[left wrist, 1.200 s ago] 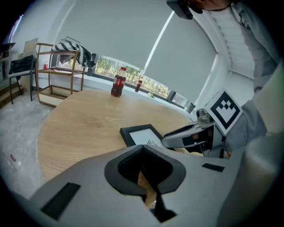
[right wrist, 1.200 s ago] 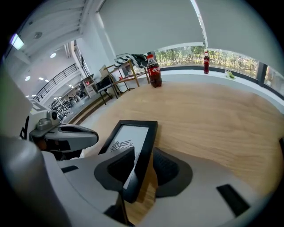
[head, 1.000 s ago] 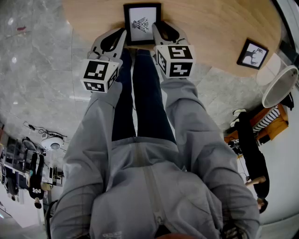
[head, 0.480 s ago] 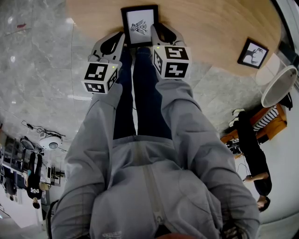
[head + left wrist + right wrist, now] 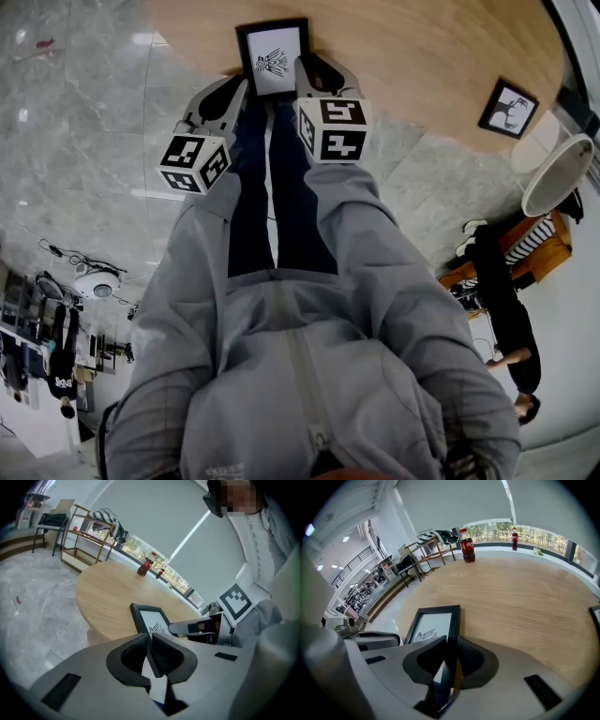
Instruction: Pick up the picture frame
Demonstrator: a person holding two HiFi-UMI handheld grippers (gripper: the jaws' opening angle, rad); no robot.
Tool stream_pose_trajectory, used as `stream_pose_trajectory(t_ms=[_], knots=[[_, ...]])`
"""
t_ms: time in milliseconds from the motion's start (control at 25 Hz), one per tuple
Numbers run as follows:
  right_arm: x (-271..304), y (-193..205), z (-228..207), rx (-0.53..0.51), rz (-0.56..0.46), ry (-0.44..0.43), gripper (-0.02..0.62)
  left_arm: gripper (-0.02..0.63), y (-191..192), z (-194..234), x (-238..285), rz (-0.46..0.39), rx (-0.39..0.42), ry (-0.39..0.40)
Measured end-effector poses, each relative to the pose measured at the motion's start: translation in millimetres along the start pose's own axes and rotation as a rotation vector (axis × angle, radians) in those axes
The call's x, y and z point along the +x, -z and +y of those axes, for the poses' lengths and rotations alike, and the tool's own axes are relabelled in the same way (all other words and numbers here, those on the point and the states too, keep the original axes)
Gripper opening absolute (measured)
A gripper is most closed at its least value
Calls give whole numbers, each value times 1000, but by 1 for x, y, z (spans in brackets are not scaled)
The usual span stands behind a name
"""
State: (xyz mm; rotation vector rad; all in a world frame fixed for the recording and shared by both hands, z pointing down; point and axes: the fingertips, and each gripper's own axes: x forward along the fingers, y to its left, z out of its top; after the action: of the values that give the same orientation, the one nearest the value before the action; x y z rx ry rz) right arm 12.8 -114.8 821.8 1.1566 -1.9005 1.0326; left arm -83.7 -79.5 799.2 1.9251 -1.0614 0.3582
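The picture frame [image 5: 273, 58], black-rimmed with a white print, is held between my two grippers at the near edge of the round wooden table [image 5: 422, 47]. My left gripper [image 5: 239, 89] is shut on its left rim. In the left gripper view the frame [image 5: 151, 618] runs up from between the left gripper's [image 5: 150, 641] pads. My right gripper [image 5: 305, 70] has just been closing and now grips the right rim. In the right gripper view the frame's [image 5: 433, 623] edge sits pinched in the right gripper [image 5: 451, 653].
A second black picture frame [image 5: 507, 108] lies at the table's right edge. Two cola bottles [image 5: 467, 545] stand at the far side. A white round tub [image 5: 561, 173] and a wooden rack [image 5: 89, 536] stand off the table. People [image 5: 502, 300] stand at the right on the marble floor.
The frame and both grippers have shifted left and slightly toward me, so the frame's near end now overhangs the table edge. The left gripper has rolled a little.
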Motion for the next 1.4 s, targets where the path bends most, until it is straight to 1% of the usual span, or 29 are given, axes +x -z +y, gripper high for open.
stream_pose_trajectory(t_ms=[40, 80, 120, 160, 240, 360, 520, 640, 800, 960, 1160, 1240, 1400], knots=[[0, 1, 3, -4, 2, -2, 83, 26, 2, 2, -4, -14, -32, 7], [0, 2, 6, -6, 4, -4, 83, 46, 4, 5, -9, -27, -68, 10], [0, 4, 9, -9, 7, -6, 83, 96, 7, 8, -12, -37, -103, 12], [0, 5, 12, -11, 10, -8, 83, 126, 10, 12, -16, -39, -135, 14], [1, 8, 18, -17, 16, -11, 83, 160, 20, 18, -19, -26, -178, 23], [4, 11, 26, -35, 23, -21, 83, 190, 33, 20, -17, 0, -234, 68], [6, 14, 37, -47, 33, -39, 83, 199, 37, 24, -8, -22, -371, 153], [7, 17, 46, -56, 37, -50, 83, 199, 36, 25, -6, -30, -402, 188], [7, 23, 59, -78, 46, -74, 83, 199, 39, 25, -7, -32, -431, 196], [9, 28, 68, -90, 53, -114, 83, 199, 44, 25, -5, -14, -446, 207], [9, 34, 80, -95, 53, -163, 83, 196, 46, 23, -11, -22, -496, 245], [8, 37, 86, -95, 51, -189, 83, 168, 46, 21, -15, -24, -504, 267], [6, 36, 84, -93, 50, -221, 81, 90, 40, 13, -11, -19, -502, 306]])
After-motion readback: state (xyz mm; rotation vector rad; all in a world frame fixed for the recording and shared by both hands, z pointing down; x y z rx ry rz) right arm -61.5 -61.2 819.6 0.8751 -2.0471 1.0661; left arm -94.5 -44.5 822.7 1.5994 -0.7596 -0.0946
